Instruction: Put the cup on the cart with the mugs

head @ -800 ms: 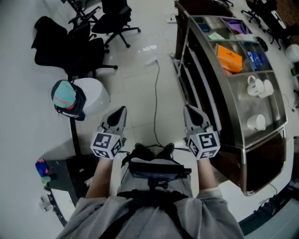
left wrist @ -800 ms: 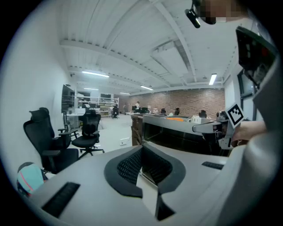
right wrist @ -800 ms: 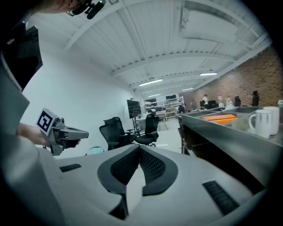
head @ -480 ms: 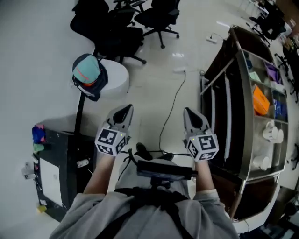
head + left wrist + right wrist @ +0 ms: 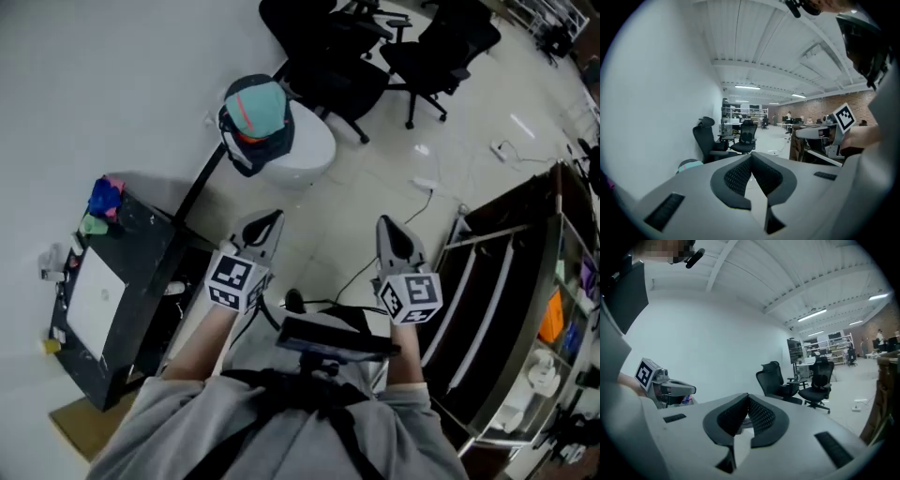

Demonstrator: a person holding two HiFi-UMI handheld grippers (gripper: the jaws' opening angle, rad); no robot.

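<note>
Item: left gripper (image 5: 265, 223), right gripper (image 5: 392, 231), both closed and empty; cup not found, so I'd best scan first, opening jaws only on approach.

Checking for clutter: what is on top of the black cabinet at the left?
On the black cabinet lies a white sheet. A cluster of small items, blue, pink and green, sits at its far end. Anything under the sheet is covered.
</note>
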